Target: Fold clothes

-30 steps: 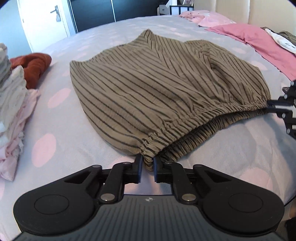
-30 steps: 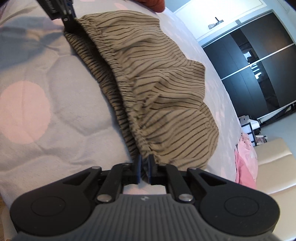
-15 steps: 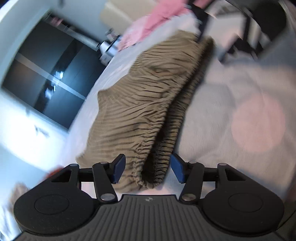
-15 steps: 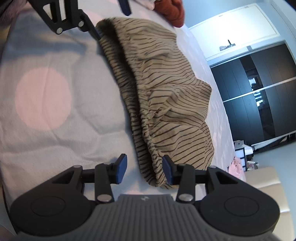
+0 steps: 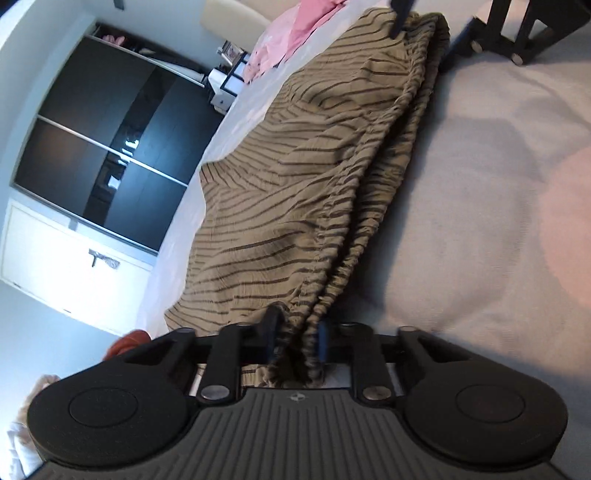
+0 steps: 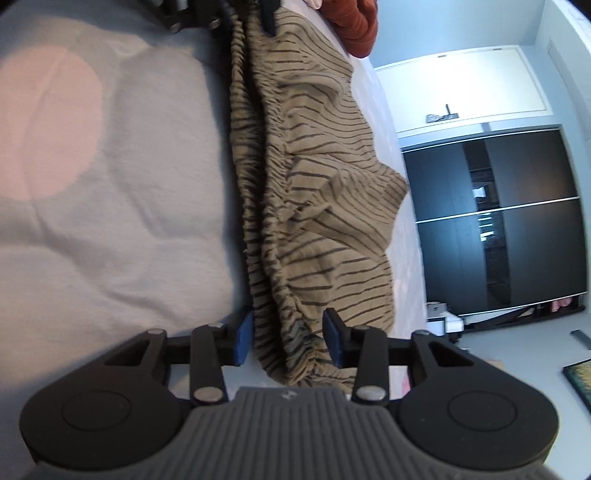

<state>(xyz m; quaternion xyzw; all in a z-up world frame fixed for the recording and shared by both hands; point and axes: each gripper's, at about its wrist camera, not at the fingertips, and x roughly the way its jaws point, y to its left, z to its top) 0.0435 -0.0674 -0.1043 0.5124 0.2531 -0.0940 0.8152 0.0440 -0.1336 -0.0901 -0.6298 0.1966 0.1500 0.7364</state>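
Left wrist view shows the left gripper [image 5: 295,341] straddling one end of the gathered elastic waistband of a striped olive garment [image 5: 295,177], probably shorts or a skirt, lying on the bedspread [image 5: 480,184]. Its jaws stand close on either side of the bunched band; whether they actually bite the cloth I cannot tell. At the far end of the same band sits the right gripper [image 5: 443,40]. In the right wrist view that gripper [image 6: 288,339] has its jaws spread, blue pads either side of the waistband corner, nothing pinched.

I'd judge this a regrasp at both waistband corners, ahead of a fold. The next move calls for both grippers to close squarely on both layers of the elastic, then lift and carry the edge together so the cloth doesn't skew.

The fabric looks thin and crinkly, tan with dark narrow stripes, ruched tightly along the band and loosely rumpled elsewhere. The bedspread is soft, quilted, pale grey with large pink dots. A rust-coloured garment [image 6: 354,26] lies beyond.
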